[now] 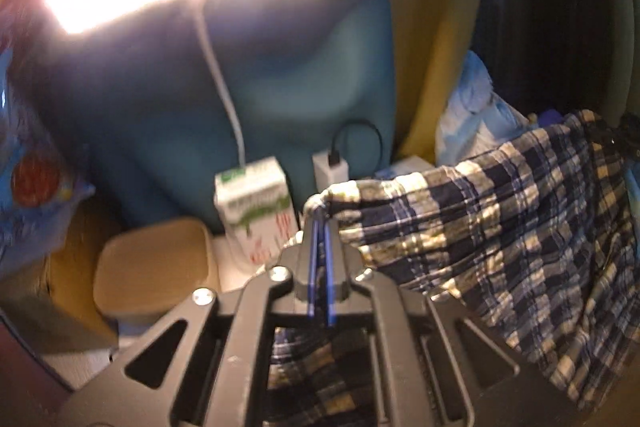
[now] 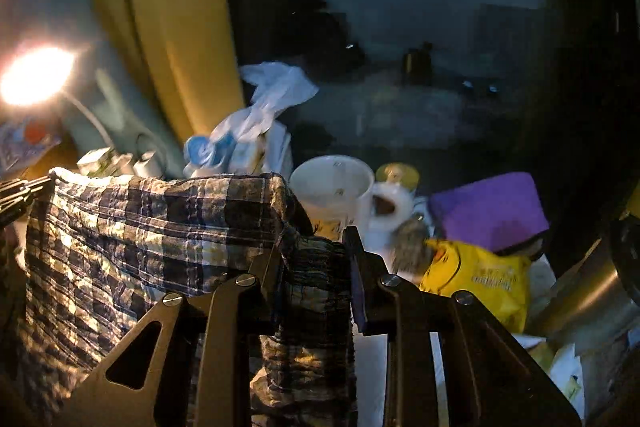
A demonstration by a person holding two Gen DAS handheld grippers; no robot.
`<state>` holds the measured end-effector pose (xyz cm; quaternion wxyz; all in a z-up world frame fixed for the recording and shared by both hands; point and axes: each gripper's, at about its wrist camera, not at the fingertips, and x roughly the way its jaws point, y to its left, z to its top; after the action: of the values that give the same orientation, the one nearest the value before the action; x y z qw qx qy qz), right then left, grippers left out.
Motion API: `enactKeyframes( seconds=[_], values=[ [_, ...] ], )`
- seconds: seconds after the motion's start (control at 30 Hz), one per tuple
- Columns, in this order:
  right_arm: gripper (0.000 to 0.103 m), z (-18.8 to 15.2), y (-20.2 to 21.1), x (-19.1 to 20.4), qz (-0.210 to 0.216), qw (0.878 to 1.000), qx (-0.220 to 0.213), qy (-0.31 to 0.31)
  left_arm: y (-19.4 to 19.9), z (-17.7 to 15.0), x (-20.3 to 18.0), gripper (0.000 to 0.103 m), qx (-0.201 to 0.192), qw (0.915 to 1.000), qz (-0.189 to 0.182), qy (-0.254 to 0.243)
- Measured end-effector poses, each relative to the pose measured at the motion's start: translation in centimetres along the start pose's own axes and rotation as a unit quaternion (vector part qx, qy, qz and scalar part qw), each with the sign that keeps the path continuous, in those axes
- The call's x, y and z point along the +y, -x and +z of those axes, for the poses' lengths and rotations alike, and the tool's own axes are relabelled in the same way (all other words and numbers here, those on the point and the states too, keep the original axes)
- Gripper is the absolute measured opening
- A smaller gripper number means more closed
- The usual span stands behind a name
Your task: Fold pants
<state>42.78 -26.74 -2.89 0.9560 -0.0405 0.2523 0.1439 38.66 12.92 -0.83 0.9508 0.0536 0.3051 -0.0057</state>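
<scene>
Both tools are gripping the plaid pants (image 1: 500, 227). Your left tool (image 1: 320, 215) is pinched fully closed on one corner of the top edge; the cloth bunches into a small knot at the tips. Your right tool (image 2: 316, 247) is partly closed on a thicker bunch at the other corner, with fabric filling the gap between the pads.

The pants hang in the air between the two tools, top edge roughly level, the rest draping down below. The lower part is out of view, so I can't tell if it clears the desk.

For this step:
- Keep both corners at the same height so the top edge stays straight.
- Pull apart just enough to take out the sag; the left pinch is small and could slip under more tension.
- Stay clear of the clutter: milk carton (image 1: 256, 207) and charger (image 1: 332, 167) ahead of the left tool, mug (image 2: 332, 187) and yellow bag (image 2: 480, 279) ahead of the right.
- Lay it down flat before folding.
</scene>
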Motion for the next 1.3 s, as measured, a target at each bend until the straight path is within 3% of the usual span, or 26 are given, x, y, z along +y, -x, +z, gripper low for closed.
enactKeyframes(
  seconds=[0.17, 0.27, 0.37, 0.43, 0.47, 0.5, 0.53, 0.67, 0.73, 0.8, 0.87, 1.1, 1.2, 1.3],
  values=[
    [0.028, -1.1, -4.6, -0.9, -0.024, 0.999, 0.041, -0.012, -4.9, -0.1, 0.2, 0.006, 0.026, 0.9995, 0.015, 0.000],
    [0.028, -2.7, -6.7, -1.8, -0.043, 0.996, 0.069, -0.026, -7.2, -0.8, 2.1, 0.010, 0.067, 0.9963, 0.004, 0.053],
    [0.028, -3.5, -8.0, -2.6, -0.057, 0.994, 0.090, -0.030, -6.8, -1.0, 3.8, 0.013, 0.067, 0.9947, 0.018, 0.075],
    [0.037, -3.7, -8.4, -2.8, -0.053, 0.993, 0.102, -0.029, -5.6, -1.4, 4.7, 0.015, 0.069, 0.9939, 0.009, 0.086],
    [0.052, -3.6, -8.1, -2.9, -0.054, 0.993, 0.100, -0.028, -4.9, -1.5, 5.0, 0.017, 0.070, 0.9937, 0.004, 0.087],
    [0.070, -3.5, -7.8, -2.9, -0.054, 0.994, 0.093, -0.025, -3.8, -1.8, 5.2, 0.019, 0.073, 0.9938, -0.001, 0.084],
    [0.074, -3.4, -7.1, -2.7, -0.053, 0.995, 0.084, -0.020, -3.1, -2.2, 5.3, 0.020, 0.075, 0.9937, -0.004, 0.083],
    [0.075, -3.5, -3.0, -2.1, -0.028, 0.998, 0.064, -0.006, 2.0, -5.8, 4.9, 0.043, 0.082, 0.9903, -0.039, 0.105],
    [0.075, -4.4, -0.7, -1.7, -0.007, 0.998, 0.063, 0.006, 4.1, -7.7, 4.9, 0.048, 0.088, 0.9880, -0.053, 0.115],
    [0.075, -5.6, 1.2, -0.8, 0.008, 0.997, 0.069, 0.023, 6.4, -10.4, 4.4, 0.061, 0.099, 0.9846, -0.065, 0.129],
    [0.075, -7.6, 2.8, -0.4, 0.025, 0.995, 0.086, 0.045, 7.6, -12.4, 3.6, 0.068, 0.108, 0.9821, -0.072, 0.137],
    [0.075, -13.7, 7.5, -1.3, 0.054, 0.989, 0.130, 0.052, 11.6, -19.4, 0.7, 0.070, 0.142, 0.9741, -0.086, 0.153],
    [0.075, -15.6, 9.8, -2.6, 0.052, 0.992, 0.109, 0.029, 12.1, -20.7, 0.1, 0.070, 0.135, 0.9737, -0.096, 0.156],
    [0.074, -17.0, 10.8, -3.1, 0.086, 0.991, 0.108, -0.002, 12.2, -21.1, -0.6, 0.070, 0.123, 0.9734, -0.115, 0.155]
  ],
)
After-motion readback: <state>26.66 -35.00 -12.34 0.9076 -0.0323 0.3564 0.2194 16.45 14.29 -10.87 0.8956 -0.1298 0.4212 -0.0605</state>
